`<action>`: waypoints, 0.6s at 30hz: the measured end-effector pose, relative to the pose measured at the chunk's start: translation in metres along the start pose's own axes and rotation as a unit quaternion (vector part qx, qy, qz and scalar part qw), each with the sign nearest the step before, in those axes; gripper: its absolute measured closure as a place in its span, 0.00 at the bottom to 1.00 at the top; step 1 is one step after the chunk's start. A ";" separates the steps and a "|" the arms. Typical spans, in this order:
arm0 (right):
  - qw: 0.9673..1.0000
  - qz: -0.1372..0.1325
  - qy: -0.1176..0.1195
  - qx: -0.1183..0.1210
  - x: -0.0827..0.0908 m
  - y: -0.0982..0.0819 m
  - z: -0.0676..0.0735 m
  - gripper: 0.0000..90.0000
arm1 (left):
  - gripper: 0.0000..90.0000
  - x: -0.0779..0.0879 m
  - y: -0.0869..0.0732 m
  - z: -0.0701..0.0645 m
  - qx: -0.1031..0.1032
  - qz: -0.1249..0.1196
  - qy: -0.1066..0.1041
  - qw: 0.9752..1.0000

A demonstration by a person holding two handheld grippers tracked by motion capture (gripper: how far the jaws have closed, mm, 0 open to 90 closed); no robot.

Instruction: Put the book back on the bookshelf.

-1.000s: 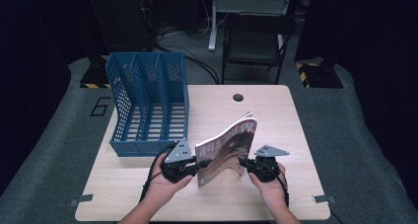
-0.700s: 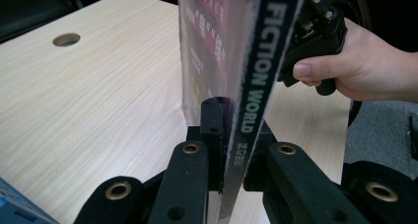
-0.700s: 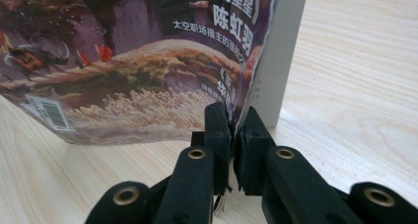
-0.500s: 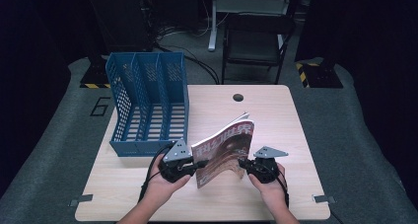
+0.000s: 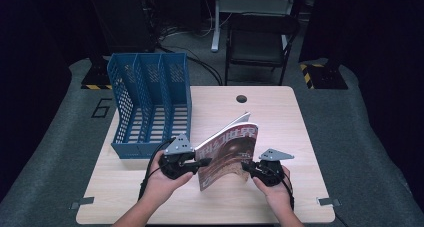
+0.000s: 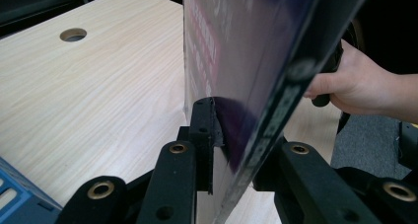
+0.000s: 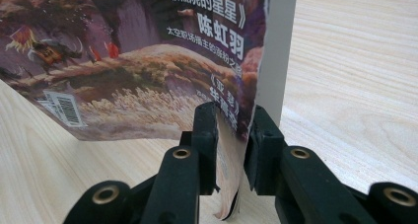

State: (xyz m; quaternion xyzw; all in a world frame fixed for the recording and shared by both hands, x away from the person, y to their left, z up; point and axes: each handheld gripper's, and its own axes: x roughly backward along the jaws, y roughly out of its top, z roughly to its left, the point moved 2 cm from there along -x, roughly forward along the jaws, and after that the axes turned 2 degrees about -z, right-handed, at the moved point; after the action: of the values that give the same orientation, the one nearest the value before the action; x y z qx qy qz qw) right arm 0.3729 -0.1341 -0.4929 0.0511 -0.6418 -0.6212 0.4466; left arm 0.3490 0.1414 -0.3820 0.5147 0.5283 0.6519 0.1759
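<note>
Mid-table, twd the front edge: a magazine point(image 5: 227, 152) up on its lower edge, cover facing the person, pages fanned a bit at the top, leaning back slightly. Not lying flat, not in the rack.

L side of it: left gripper point(image 5: 202, 163), in the person's left hand point(image 5: 162, 182), pointing inward at the mag's left edge. Jaws just been opening; now released, w/ the mag's edge in the gap. In the left gripper view: spine slanting up btw the two black jaws, resting against one, a sliver of space at the other pad. No squeeze visible.

R side: right gripper point(image 5: 246, 165), in the right hand point(image 5: 272, 187), pointing inward at the lower right corner of the mag. Jaws likewise just been opening; now loosened, astride the cover's edge. In the right gripper view: thin cover curling down btw the pads, gap on both sides, barcode point(image 7: 66, 108) near the lower corner, printed characters above.

Both grippers low, just above the table point(image 5: 280, 117), facing each other across the mag.

Behind-left of the mag: blue file rack point(image 5: 150, 102), three slots, upright, near the left gripper but apart from the mag. Farther back, centre: round cable hole point(image 5: 242, 98) in the tabletop. Beyond the table: dark folding chair point(image 5: 260, 42) on the floor.
</note>
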 end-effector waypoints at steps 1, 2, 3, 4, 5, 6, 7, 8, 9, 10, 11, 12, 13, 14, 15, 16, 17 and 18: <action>1.000 0.000 0.000 0.000 0.000 0.000 0.000 0.85 | 0.84 0.001 0.002 0.000 0.000 0.002 0.001 1.000; 1.000 0.000 0.001 0.000 0.000 0.000 0.000 0.85 | 0.83 0.001 0.005 0.000 0.003 0.003 -0.005 1.000; 1.000 0.001 0.002 -0.001 0.000 0.000 0.000 0.85 | 0.83 0.002 0.008 0.000 0.002 0.003 -0.003 1.000; 1.000 0.002 0.002 -0.001 0.000 0.000 0.000 0.85 | 0.83 0.003 0.011 0.000 0.001 0.005 -0.004 1.000; 1.000 0.002 0.003 -0.001 0.000 0.000 0.000 0.84 | 0.83 0.004 0.014 0.000 0.002 0.008 -0.009 1.000; 1.000 0.003 0.004 -0.008 0.001 -0.001 0.000 0.84 | 0.83 0.004 0.017 -0.001 0.000 0.009 -0.006 1.000; 1.000 0.001 0.006 -0.006 0.001 -0.001 -0.001 0.83 | 0.83 0.005 0.021 -0.001 -0.004 0.018 -0.010 1.000; 1.000 0.001 0.006 -0.006 0.001 -0.001 -0.001 0.83 | 0.83 0.005 0.024 -0.001 -0.005 0.022 -0.010 1.000; 1.000 0.002 0.006 -0.007 0.001 -0.002 -0.001 0.83 | 0.82 0.006 0.027 -0.002 -0.005 0.022 -0.007 1.000; 1.000 0.000 0.008 -0.010 0.000 -0.002 -0.001 0.83 | 0.81 0.006 0.030 -0.002 -0.008 0.024 -0.007 1.000; 1.000 0.000 0.008 -0.010 0.000 -0.002 -0.001 0.83 | 0.81 0.007 0.032 -0.002 -0.006 0.027 -0.006 1.000; 1.000 0.001 0.007 -0.008 0.000 -0.002 -0.002 0.83 | 0.81 0.008 0.035 -0.002 -0.005 0.027 -0.002 1.000; 1.000 0.001 0.007 -0.010 0.000 -0.002 -0.001 0.83 | 0.81 0.008 0.037 -0.001 -0.003 0.027 -0.002 1.000; 1.000 0.001 0.008 -0.011 0.001 -0.002 -0.001 0.83 | 0.80 0.008 0.039 -0.001 -0.004 0.029 0.003 1.000; 1.000 0.001 0.009 -0.012 0.001 -0.002 -0.001 0.83 | 0.80 0.008 0.040 -0.001 -0.003 0.027 0.004 1.000; 1.000 0.002 0.008 -0.012 0.001 -0.002 -0.001 0.83 | 0.80 0.009 0.042 -0.002 -0.004 0.030 0.007 1.000; 1.000 0.002 0.008 -0.011 0.001 -0.002 -0.001 0.83 | 0.80 0.009 0.043 -0.001 -0.006 0.031 0.003 0.999; 1.000 0.002 0.008 -0.013 0.001 -0.003 -0.001 0.83 | 0.81 0.009 0.044 -0.001 -0.007 0.038 0.001 0.999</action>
State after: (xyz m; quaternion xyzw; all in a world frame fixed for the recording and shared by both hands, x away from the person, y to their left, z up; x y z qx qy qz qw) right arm 0.3714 -0.1361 -0.4946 0.0492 -0.6306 -0.6280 0.4534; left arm 0.3581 0.1312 -0.3387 0.5325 0.5037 0.6624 0.1545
